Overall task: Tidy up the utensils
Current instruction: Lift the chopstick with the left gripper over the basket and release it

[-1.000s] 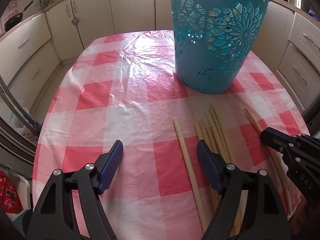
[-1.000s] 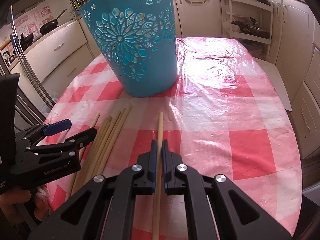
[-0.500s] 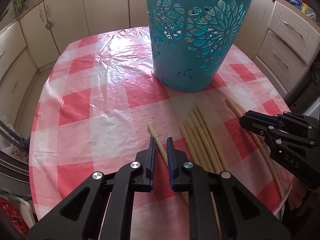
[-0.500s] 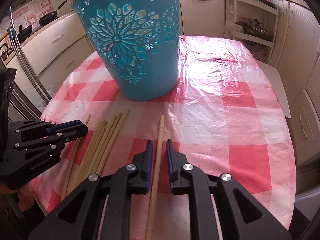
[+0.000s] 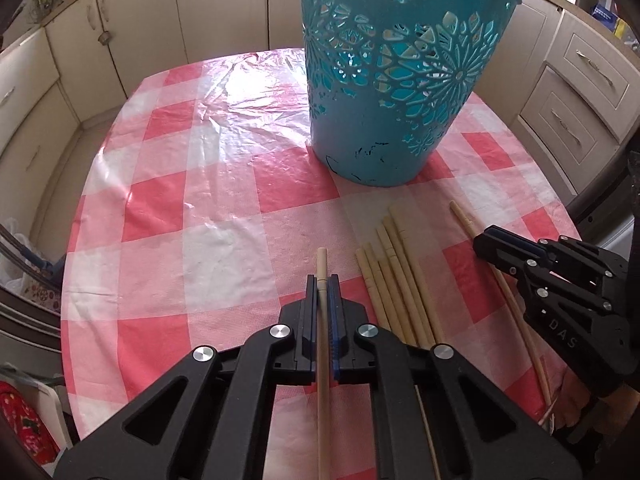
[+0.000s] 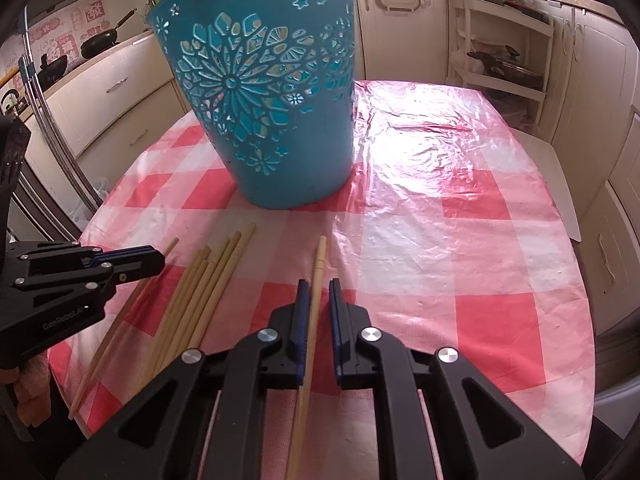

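Note:
My left gripper [image 5: 322, 280] is shut on a single wooden chopstick [image 5: 321, 264], whose tip sticks out past the fingers. My right gripper [image 6: 317, 284] stands slightly open around another chopstick [image 6: 319, 258] that rests against its left finger, with a gap to the right finger. A bundle of several chopsticks [image 5: 394, 272] lies on the checked tablecloth between the two grippers; it also shows in the right wrist view [image 6: 208, 276]. A teal cut-out basket [image 5: 394, 76] stands upright beyond them, also in the right wrist view [image 6: 266, 92].
The red-and-white checked tablecloth [image 5: 192, 208] covers an oval table. Cream kitchen cabinets [image 5: 132, 28] surround it. A white rack with a pan [image 6: 508, 60] stands at the back right. The table's near edge runs just below the grippers.
My left gripper went from wide open to shut on a chopstick and lifted it. My right gripper, shut on its chopstick a second ago, has opened a little.

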Motion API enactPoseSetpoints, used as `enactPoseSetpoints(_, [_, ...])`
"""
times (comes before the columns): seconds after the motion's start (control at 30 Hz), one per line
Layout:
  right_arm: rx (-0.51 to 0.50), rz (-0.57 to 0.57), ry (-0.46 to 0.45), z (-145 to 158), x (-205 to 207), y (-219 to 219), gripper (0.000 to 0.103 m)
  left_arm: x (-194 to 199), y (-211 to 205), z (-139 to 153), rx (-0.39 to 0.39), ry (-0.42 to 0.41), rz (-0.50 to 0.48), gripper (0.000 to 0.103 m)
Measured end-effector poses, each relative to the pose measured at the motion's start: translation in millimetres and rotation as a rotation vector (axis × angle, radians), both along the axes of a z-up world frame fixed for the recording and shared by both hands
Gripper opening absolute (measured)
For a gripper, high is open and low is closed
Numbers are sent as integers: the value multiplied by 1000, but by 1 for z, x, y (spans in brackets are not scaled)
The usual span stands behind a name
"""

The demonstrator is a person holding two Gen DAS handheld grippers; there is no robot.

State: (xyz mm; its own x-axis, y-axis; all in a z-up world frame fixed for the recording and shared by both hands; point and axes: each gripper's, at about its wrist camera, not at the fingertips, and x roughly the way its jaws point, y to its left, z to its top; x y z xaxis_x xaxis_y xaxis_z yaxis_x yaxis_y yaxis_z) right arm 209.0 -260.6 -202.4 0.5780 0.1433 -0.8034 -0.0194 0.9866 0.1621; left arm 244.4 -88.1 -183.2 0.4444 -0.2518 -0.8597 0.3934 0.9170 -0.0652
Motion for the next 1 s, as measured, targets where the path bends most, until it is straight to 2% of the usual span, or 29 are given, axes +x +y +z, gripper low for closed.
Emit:
enactPoseSetpoints(0.1, [3,-2,-1,0,0,0,10,-3,7,22,-42,-23,11,5])
enactPoseSetpoints(0.23, [8,-4,-1,0,0,-1,10,-7,18,73,-170,-95,22,5])
enactPoseSetpoints(0.43, [19,-6,-1,0,-1,-2,10,1,19,173,-350,-299,27,5])
enactPoseSetpoints(0.6, [27,-7,-1,-1,-1,-3,10,20,-4,225,-402,-494,45,5])
enactPoseSetpoints(0.7, [35,-8,-1,-1,-1,-3,10,29,-19,244,-415,-616,84,5])
enactPoseSetpoints(0.83, [47,-10,0,-1,-1,-5,10,44,-42,254,-411,-747,137,5])
enactPoseSetpoints(1.0, [63,-12,2,-2,-1,-7,10,68,-67,243,-386,-815,184,5])
